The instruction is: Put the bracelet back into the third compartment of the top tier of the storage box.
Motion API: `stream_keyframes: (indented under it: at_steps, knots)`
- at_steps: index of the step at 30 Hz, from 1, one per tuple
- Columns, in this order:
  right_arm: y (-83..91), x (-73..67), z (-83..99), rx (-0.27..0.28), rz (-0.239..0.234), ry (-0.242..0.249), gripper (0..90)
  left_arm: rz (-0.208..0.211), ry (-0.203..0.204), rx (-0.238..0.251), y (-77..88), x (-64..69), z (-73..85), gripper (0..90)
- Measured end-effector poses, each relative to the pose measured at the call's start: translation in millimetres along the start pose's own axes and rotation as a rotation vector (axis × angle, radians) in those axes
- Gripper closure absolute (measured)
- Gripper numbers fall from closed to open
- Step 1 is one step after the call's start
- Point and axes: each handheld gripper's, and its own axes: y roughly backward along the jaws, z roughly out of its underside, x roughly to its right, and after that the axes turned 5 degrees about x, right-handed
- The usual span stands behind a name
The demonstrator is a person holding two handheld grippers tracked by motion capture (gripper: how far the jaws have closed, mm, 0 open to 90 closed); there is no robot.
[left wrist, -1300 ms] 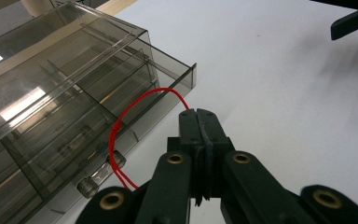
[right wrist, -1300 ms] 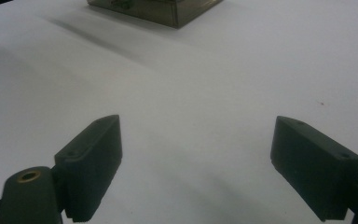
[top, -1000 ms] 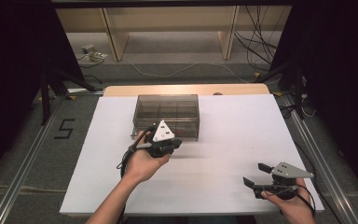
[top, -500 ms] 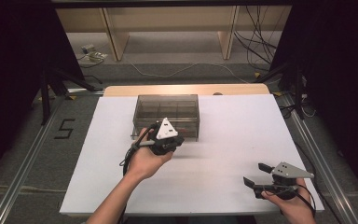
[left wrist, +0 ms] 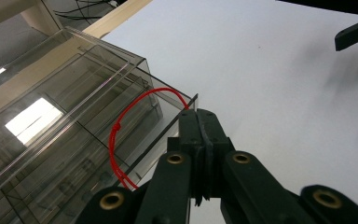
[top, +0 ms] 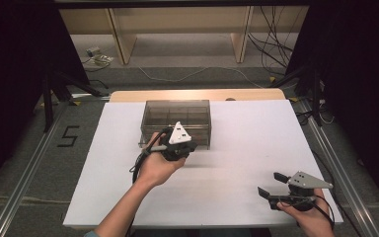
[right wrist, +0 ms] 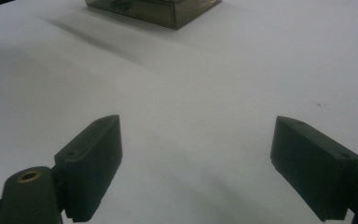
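Observation:
A clear smoky plastic box (top: 150, 129) with several compartments stands at the back middle of the white table. My left gripper (top: 177, 146) hovers at the box's front edge, shut on a thin red string loop (left wrist: 115, 129). In the left gripper view the loop arcs from the closed tips (left wrist: 198, 116) over the box's near corner (left wrist: 140, 63). My right gripper (top: 269, 183) rests low at the table's front right, open, with nothing between its jaws (right wrist: 196, 140). The box (right wrist: 168, 11) lies far ahead in the right gripper view.
The white table top (top: 246, 138) stretches bare between the two grippers. A wooden strip (top: 197, 95) runs along its far edge. Metal rails (top: 24, 177) flank the table, and cables (top: 271, 49) lie on the floor behind. One jaw of the right gripper (left wrist: 356, 32) shows far off.
My left gripper has crept slightly forward toward the box's front edge with the red string. The right gripper has drifted a little nearer the front edge, still open.

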Motion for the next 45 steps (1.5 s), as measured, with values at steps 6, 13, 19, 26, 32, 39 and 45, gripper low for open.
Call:
stream_keyframes:
  at_steps: [6, 13, 19, 26, 32, 39, 45]
  knots:
    - [-0.1, -0.1, 0.0, 0.0, 0.0, 0.002, 16.9, 0.005, -0.013, -0.004, -2.6, -0.2, -2.6, 89.8]
    - [-0.1, -0.2, -0.1, 0.001, 0.0, 0.002, 16.9, 0.009, -0.023, -0.013, -6.4, -0.2, -6.1, 89.8]
    - [-0.1, -0.2, -0.1, 0.001, 0.0, 0.0, 16.9, 0.009, -0.03, -0.019, -8.6, -0.4, -7.9, 89.8]
    - [0.0, -0.2, -0.1, 0.001, -0.001, 0.001, 16.9, 0.009, -0.029, -0.019, -11.8, -0.9, -9.9, 89.8]
    - [-0.1, -0.1, -0.1, 0.001, -0.002, 0.002, 16.9, 0.012, -0.031, -0.021, -14.4, -1.9, -11.2, 89.8]
    - [-0.2, 0.1, 0.0, 0.0, -0.001, 0.002, 16.9, 0.013, -0.034, -0.028, -16.8, -3.1, -12.2, 89.8]
    - [0.1, 0.3, 0.0, 0.001, -0.002, 0.0, 16.9, 0.012, -0.04, -0.041, -19.5, -3.6, -12.2, 89.8]
